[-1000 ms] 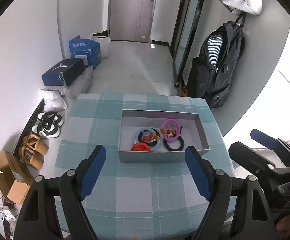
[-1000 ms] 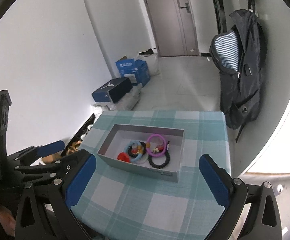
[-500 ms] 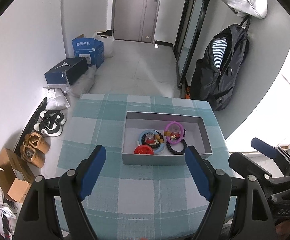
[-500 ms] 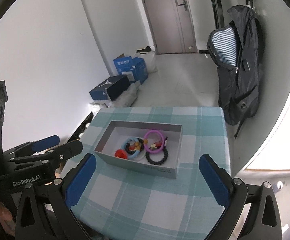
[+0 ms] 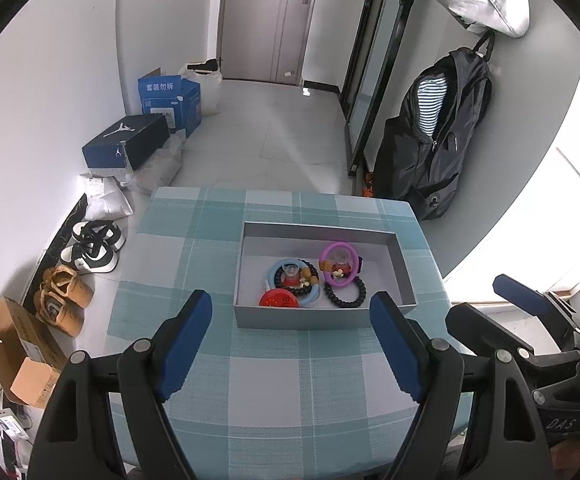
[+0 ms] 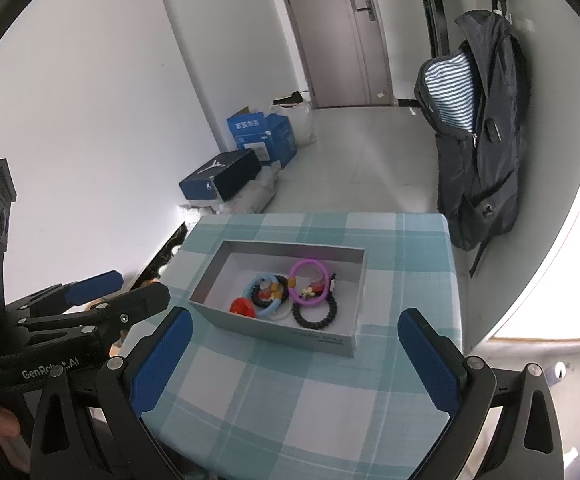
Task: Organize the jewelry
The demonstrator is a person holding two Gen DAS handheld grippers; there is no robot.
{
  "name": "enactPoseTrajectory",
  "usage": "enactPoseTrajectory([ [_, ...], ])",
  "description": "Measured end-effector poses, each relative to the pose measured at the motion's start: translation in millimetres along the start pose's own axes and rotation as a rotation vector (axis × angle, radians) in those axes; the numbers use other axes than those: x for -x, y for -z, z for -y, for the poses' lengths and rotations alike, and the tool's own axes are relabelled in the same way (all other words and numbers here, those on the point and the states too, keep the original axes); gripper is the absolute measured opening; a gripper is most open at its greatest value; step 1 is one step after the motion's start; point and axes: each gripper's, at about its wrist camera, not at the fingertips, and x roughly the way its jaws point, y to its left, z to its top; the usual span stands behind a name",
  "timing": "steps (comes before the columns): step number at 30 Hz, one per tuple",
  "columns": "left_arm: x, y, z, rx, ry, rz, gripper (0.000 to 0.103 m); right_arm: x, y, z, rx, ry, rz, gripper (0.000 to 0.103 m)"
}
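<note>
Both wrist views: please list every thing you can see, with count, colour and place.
table: one, teal-and-white check cloth, centre
box: one, grey, open, on the table
purple ring: one, in the box
light blue ring: one, in the box
black bead bracelet: one, in the box
red disc: one, near wall of the box
backpack: one, black, hanging by the wall
shoe box: one, dark blue, floor
blue cartons: two, floor
shoes: two pairs, black-and-white and tan, floor
left claw: open, blue pads, empty
right claw: open, blue pads, empty

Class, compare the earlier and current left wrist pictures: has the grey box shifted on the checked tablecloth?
No. The grey box sits on the same squares of the checked tablecloth as before, with no shift either way.
</note>
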Motion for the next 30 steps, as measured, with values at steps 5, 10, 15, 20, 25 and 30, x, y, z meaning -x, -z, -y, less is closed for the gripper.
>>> enactPoseTrajectory([
  [5, 1.0, 0.4, 0.7, 0.000, 0.004, 0.004, 0.078, -1.1, 0.7, -0.6, 0.002, 0.000, -0.003, 0.103],
  [10, 1.8, -0.4, 0.3, 0.004, 0.008, 0.006, 0.078, -1.9, 0.8, -0.6, 0.004, -0.002, -0.005, 0.103],
  [15, 1.5, -0.7, 1.1, 0.006, 0.011, 0.006, 0.078, -2.1, 0.8, -0.4, -0.001, 0.000, -0.005, 0.103],
  [20, 2.6, -0.6, 1.2, 0.019, 0.034, 0.010, 0.078, -2.0, 1.4, 0.3, -0.005, 0.005, -0.005, 0.103],
  [25, 2.2, -0.5, 1.7, 0.021, 0.035, 0.009, 0.078, -1.1, 1.5, -0.5, 0.004, 0.008, -0.001, 0.103],
  [30, 3.3, -0.1, 2.4, 0.019, 0.046, 0.016, 0.078, -0.3, 0.7, 0.3, -0.004, 0.010, 0.001, 0.103],
])
